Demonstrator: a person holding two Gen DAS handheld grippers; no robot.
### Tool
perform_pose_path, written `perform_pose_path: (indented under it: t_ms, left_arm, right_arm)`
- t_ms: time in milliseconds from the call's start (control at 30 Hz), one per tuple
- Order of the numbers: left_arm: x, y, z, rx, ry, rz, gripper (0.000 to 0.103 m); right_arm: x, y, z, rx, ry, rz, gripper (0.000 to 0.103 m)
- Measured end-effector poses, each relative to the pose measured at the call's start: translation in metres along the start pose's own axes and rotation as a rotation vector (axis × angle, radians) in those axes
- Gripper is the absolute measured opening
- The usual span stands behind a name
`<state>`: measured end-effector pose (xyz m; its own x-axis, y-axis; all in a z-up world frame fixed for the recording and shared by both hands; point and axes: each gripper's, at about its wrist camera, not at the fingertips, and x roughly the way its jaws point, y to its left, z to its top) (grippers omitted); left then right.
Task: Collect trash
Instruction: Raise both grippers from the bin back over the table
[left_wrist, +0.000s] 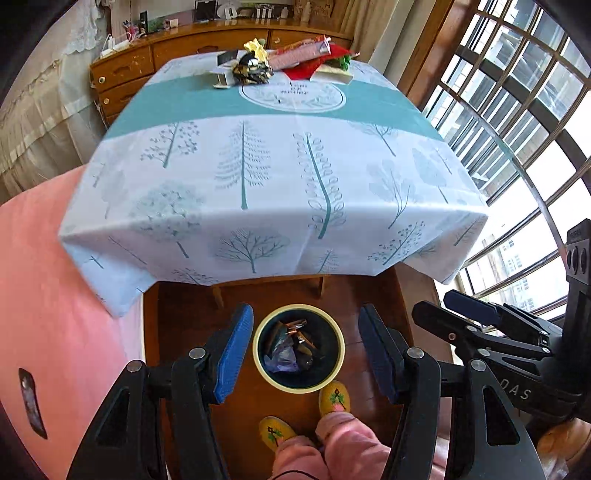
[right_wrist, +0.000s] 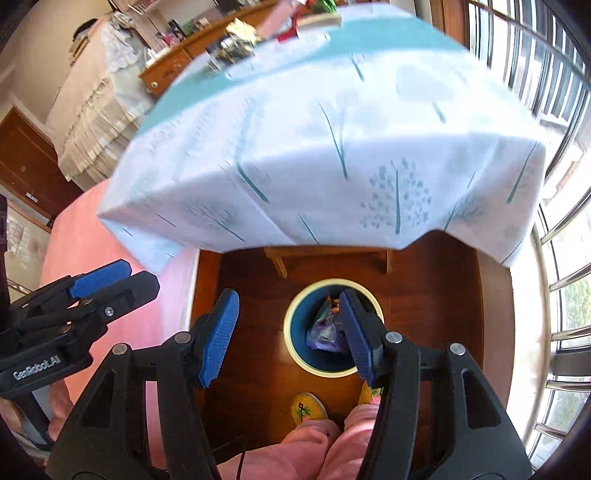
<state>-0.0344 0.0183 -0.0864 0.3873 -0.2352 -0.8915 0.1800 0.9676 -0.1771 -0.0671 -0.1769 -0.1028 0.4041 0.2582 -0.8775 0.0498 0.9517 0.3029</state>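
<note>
A: Left wrist view: left hand-held gripper (left_wrist: 304, 354) gapes empty above the bin (left_wrist: 298, 347); right hand-held gripper (right_wrist: 288, 334) likewise

B: Remaining trash (left_wrist: 284, 61) sits across the bench (left_wrist: 258, 177). Overreaching could drag the tablecloth

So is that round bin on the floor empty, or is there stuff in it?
Partly full: the bin stands upright with crumpled wrappers covering its bottom, well below the rim.

At lower left of my right view, my left tongs (right_wrist: 110, 278) read "GenRobot.AI"; my right tongs (left_wrist: 458, 306) show "DAS" at lower right.
</note>
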Motion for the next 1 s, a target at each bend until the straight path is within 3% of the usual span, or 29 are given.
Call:
perform_pose_path:
  t_ms: [267, 567, 767, 1000]
  left_arm:
    - [-0.098, -0.002, 0.023, 0.027, -0.100, 0.003, 0.061]
    - [-0.162, -0.009, 0.052, 0.070, -0.214, -0.002, 0.061]
    - [-0.183, -0.007, 0.080, 0.085, -0.280, 0.024, 0.061]
    - [-0.162, 0.011, 0.129, 0.029, -0.273, 0.092, 0.061]
  right_arm:
    - [-0.087, 0.053, 0.027, -0.046, -0.105, 0.021, 0.054]
    - [-0.145, 0.093, 0.048, -0.082, -0.238, 0.016, 0.054]
    - [-0.169, 0.104, 0.072, -0.096, -0.317, 0.014, 0.054]
    - [-0.159, 0.103, 0.117, -0.118, -0.337, 0.032, 0.054]
